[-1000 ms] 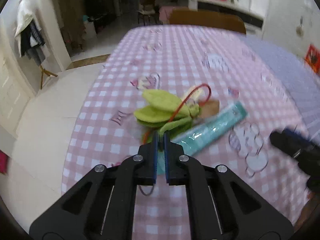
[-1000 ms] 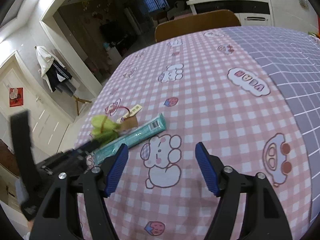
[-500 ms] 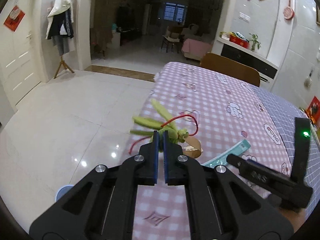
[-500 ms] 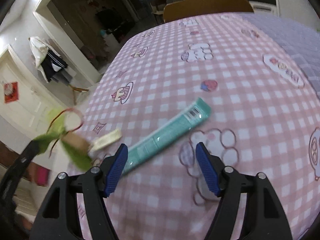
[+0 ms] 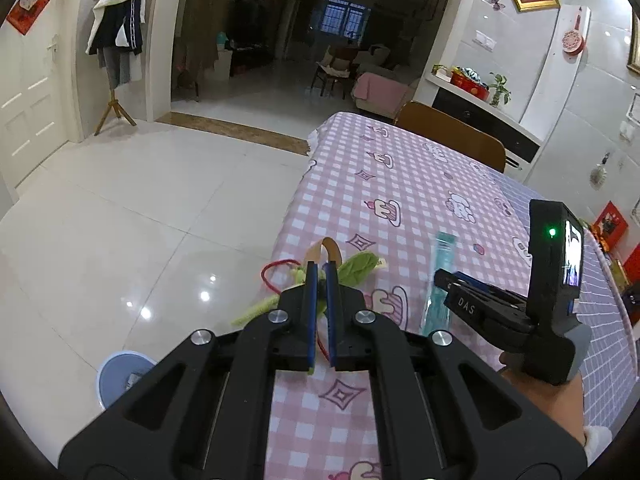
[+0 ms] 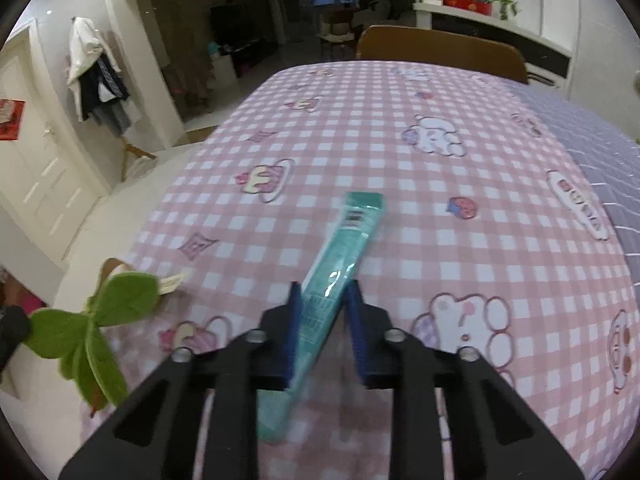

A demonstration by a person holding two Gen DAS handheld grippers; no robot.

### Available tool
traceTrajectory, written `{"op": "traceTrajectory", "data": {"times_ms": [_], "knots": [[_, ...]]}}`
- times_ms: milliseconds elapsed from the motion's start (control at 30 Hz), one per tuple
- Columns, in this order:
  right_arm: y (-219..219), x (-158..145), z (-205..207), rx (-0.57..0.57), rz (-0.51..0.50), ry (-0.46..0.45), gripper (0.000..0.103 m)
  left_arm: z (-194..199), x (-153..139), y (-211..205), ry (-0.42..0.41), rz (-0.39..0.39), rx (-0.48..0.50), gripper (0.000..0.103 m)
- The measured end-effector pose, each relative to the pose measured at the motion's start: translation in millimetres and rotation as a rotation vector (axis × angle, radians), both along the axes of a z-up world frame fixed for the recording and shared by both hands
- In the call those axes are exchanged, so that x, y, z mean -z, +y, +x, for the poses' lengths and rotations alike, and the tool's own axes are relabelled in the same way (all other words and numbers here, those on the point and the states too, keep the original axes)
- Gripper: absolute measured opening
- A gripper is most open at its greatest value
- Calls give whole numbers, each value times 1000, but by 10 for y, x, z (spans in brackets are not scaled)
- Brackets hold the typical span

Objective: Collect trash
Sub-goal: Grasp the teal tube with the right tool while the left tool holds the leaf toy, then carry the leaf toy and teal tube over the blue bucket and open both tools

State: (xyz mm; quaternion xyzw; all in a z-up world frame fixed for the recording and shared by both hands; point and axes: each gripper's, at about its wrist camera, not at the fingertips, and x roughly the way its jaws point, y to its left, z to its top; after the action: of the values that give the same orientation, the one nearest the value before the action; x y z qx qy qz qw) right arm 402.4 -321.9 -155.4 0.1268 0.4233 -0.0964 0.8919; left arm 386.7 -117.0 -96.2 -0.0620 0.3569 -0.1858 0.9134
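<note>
Left wrist view, nearest first: the left tool [image 5: 320,280] is closed tight on a green felt leaf ornament [image 5: 356,266] with a red cord and tan tags. A second ago that ornament lay on the pink checked worktop [image 5: 384,184]; now it hangs lifted over the worktop's near edge, with white floor tiles beneath and a pale blue round bin [image 5: 120,376] low on the floor, so 1 piece of trash looks collected and ready to drop. Just beyond and to the right, the right tool [image 5: 438,280] reaches down onto the teal wrapper [image 5: 440,264]. In the right wrist view, the right tool [image 6: 324,300], wide open a second ago, has its jaws closing around the teal wrapper [image 6: 344,256], both pads already against its near part, so the second pickup appears to be starting. The wrapper lies flat on the worktop, its long axis running away from the tool and slightly rightward, barcode end farthest. Farther off stand a brown chair back [image 6: 440,52] and a dark room.
</note>
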Motion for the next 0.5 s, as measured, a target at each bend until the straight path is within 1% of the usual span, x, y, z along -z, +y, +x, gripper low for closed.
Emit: {"op": "traceTrajectory", "data": {"times_ms": [100,133,367,500], "knots": [[72,-75,-87,-42,20,-26,8,-48,-14,66,-4,-17,3,4],[95,-92,-103,-55,24,-32,8,-72,-36,90,-12,-17,1,4],[364,-264,-348,-152,102,-91,7,-219,-171,313,-43,-51,-19,3],[602,-379,-462,-216,156,-120,7,-308,-223,530,-48,-91,-42,3]]}}
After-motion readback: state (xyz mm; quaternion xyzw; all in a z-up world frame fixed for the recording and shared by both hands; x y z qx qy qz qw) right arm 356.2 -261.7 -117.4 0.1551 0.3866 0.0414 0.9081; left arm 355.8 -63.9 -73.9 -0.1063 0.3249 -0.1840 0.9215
